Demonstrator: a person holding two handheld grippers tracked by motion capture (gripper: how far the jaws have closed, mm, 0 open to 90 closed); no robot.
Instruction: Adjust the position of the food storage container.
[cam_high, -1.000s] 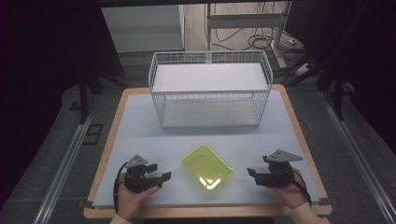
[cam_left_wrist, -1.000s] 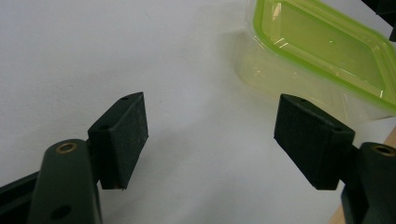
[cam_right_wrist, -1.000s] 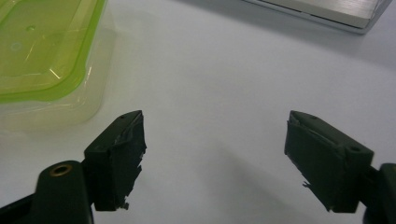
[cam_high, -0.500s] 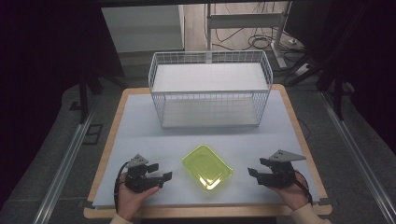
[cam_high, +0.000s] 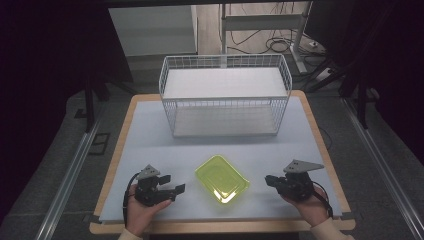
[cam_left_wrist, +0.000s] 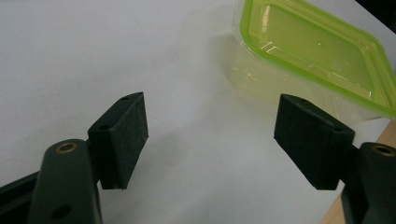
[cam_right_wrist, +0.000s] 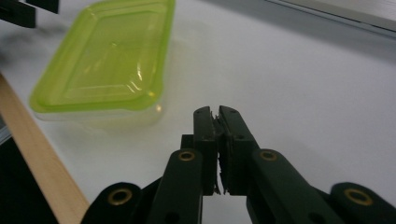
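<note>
Lidded container (cam_high: 222, 178) flanked, bare white table (cam_high: 150, 135) seen all round.
Left gripper (cam_high: 176, 189) held apart; right gripper (cam_high: 268, 179) just closed together on nothing, wire basket (cam_high: 225, 102) well beyond.

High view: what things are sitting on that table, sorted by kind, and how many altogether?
Lime-green lidded clear plastic food container: 1
White wire mesh basket: 1
Hand-held black tongs: 2, the left tongs open, the right tongs closed on nothing
Total: 4 things on the white-topped table
</note>
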